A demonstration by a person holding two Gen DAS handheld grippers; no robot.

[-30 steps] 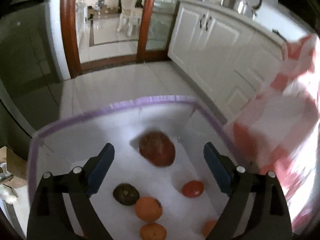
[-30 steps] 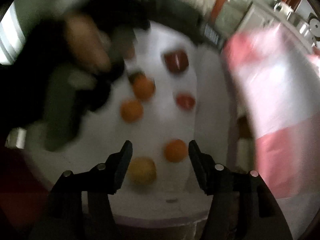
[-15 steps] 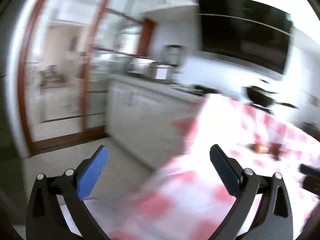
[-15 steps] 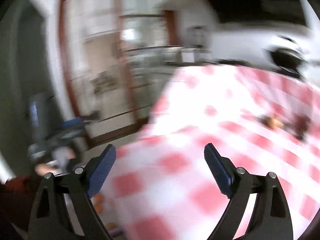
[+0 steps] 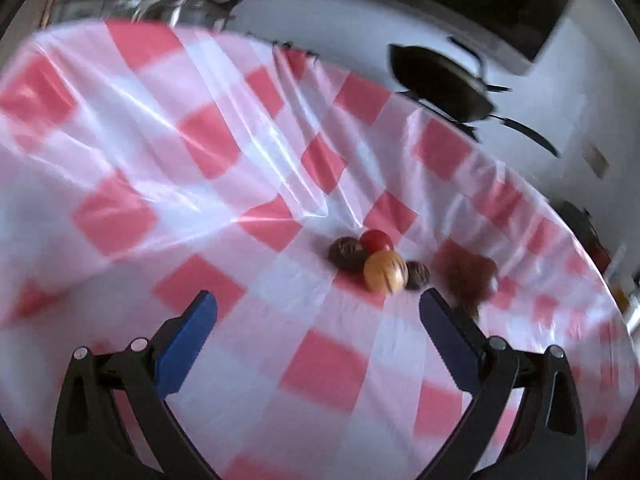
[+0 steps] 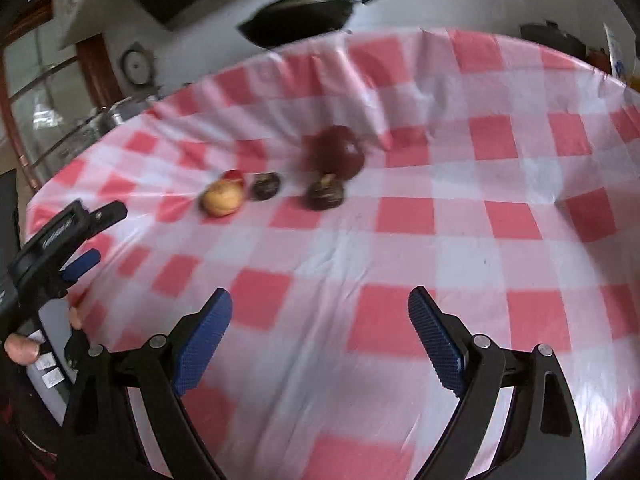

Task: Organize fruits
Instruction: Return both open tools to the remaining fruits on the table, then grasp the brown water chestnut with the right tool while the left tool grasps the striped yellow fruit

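The left gripper [image 5: 318, 312], black-framed with blue ribbed pads, hangs above the red-and-white checked plastic tablecloth [image 5: 200, 240] with its jaws spread wide apart and nothing between them. The right gripper [image 6: 320, 316], of the same build, is likewise wide apart and empty over the near part of the cloth.

The fruits lie in a loose cluster toward the far middle of the table. In the left wrist view a round yellow-orange fruit [image 5: 385, 272] sits nearest, touching a small red round fruit [image 5: 376, 240] behind it and a dark brown wrinkled fruit [image 5: 347, 254] to its left; a smaller dark fruit [image 5: 417, 276] is just to its right. Farther right is a large dark red fruit [image 5: 466, 274], blurred, possibly a pomegranate.

From the right wrist view a further dark round fruit [image 6: 325, 195] rests just in front of that large red one.

A black frying pan [image 6: 304, 18] stands beyond the far edge of the table.
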